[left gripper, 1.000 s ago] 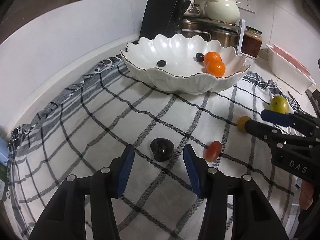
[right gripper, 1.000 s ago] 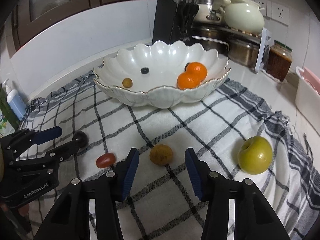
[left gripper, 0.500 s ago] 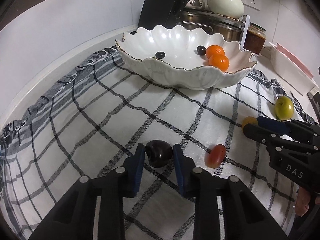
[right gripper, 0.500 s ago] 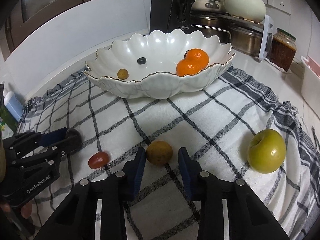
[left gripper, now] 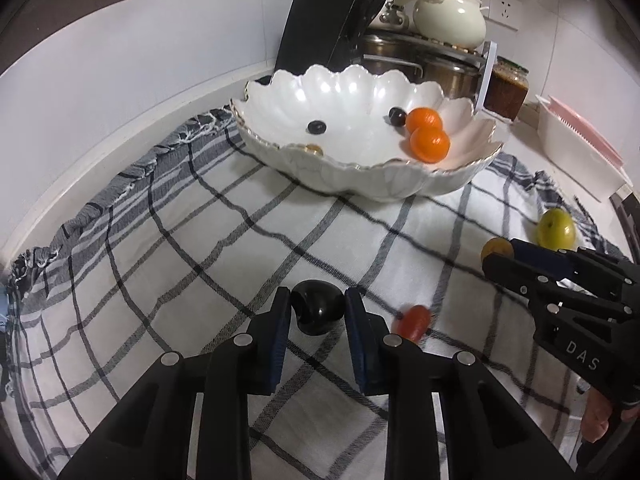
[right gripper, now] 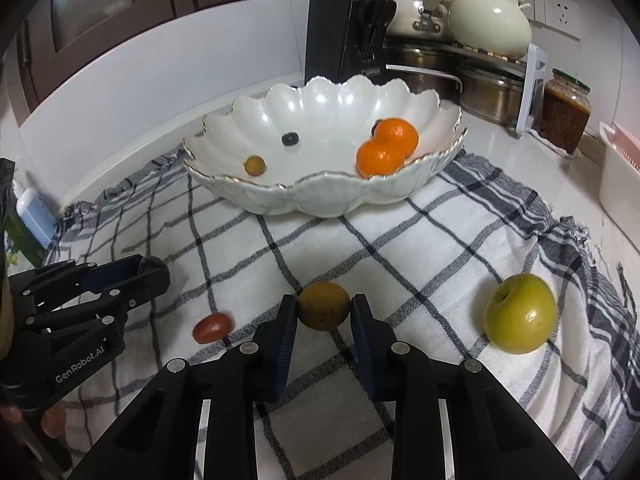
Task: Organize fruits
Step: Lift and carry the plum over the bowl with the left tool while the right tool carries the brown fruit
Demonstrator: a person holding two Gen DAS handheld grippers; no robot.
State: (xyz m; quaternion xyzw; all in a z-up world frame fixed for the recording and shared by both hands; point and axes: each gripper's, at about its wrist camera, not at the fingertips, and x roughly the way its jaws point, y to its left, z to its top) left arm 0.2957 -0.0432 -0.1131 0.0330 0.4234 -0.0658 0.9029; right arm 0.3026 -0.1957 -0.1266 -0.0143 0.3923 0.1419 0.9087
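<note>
Both claws have closed in since a second ago; left gripper (left gripper: pixel 318 312) pinches the dark plum (left gripper: pixel 318 311), right gripper (right gripper: pixel 323 312) the brown fruit (right gripper: pixel 323 306), both on the cloth (right gripper: pixel 420 248); lift straight, keep the squeeze gentle, drop them in the bowl (right gripper: pixel 320 204).

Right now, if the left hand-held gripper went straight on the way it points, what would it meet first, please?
The left hand-held gripper already clamps the dark plum; beyond lies open checked cloth, then probably the white bowl.

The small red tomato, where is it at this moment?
The small red tomato lies on the checked cloth, between the two grippers: right of the left gripper and left of the right gripper.
</note>
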